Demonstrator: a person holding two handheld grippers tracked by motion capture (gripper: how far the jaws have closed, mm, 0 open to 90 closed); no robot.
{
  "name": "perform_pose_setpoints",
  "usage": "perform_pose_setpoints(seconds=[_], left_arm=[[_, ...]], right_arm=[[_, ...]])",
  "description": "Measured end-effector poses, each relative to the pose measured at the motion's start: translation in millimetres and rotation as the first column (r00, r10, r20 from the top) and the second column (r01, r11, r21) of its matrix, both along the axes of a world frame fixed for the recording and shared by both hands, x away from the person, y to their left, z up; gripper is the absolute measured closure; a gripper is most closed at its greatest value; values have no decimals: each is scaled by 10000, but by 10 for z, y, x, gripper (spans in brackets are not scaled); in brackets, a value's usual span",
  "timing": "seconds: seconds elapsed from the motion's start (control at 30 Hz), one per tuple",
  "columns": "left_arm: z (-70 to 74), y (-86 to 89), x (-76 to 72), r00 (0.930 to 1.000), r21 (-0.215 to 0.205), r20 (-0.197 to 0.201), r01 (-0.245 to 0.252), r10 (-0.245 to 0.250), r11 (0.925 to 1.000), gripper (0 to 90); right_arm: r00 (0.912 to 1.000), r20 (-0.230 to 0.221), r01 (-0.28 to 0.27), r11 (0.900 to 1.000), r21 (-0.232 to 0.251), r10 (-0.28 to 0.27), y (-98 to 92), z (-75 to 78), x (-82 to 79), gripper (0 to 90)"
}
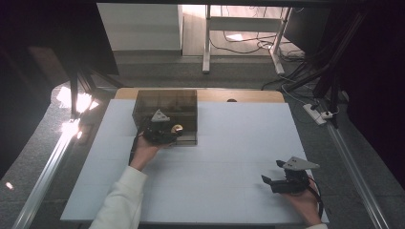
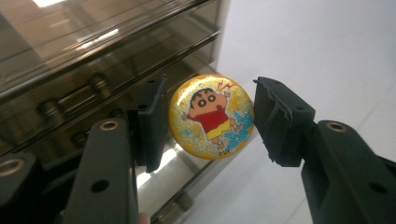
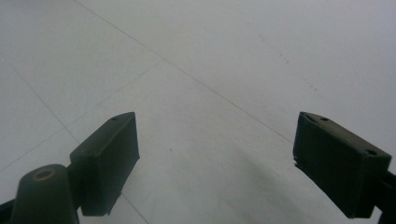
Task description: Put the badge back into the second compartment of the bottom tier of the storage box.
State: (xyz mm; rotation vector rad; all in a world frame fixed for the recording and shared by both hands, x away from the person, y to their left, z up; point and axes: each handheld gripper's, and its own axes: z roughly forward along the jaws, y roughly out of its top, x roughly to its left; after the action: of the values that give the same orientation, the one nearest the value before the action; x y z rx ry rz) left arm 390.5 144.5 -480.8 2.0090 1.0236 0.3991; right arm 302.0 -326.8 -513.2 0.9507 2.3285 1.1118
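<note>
A round gold badge with a cartoon boy in a red shirt sits between the jaws of my left gripper, which is shut on its edges. In the high view the badge and the left gripper are right at the front of a smoky transparent drawer box, near its lower right part. The box's tinted drawer fronts are close behind the badge. My right gripper rests low at the table's front right, its jaws open and nothing between them.
The white table stretches between the two hands. The drawer box stands at the back, left of centre. Beyond the table's far edge are a metal frame and cables on the floor. A power strip lies off to the right.
</note>
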Motion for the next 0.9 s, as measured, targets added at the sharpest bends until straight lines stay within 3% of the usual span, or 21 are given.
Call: perform_pose_setpoints(seconds=[0.3,0.6,0.9], left_arm=[[-95,73,47,9992,124,-239,-328,331,9994,464],[-202,147,90,9966,600,-290,-757,776,9953,463],[-239,188,106,9950,650,-322,-924,946,9936,461]], right_arm=[[10000,2,4,10000,0,-4,1,-3,1,140],[10000,-16,18,10000,0,-18,-6,1,2,140],[10000,-10,25,10000,-16,-25,-2,-4,3,140]])
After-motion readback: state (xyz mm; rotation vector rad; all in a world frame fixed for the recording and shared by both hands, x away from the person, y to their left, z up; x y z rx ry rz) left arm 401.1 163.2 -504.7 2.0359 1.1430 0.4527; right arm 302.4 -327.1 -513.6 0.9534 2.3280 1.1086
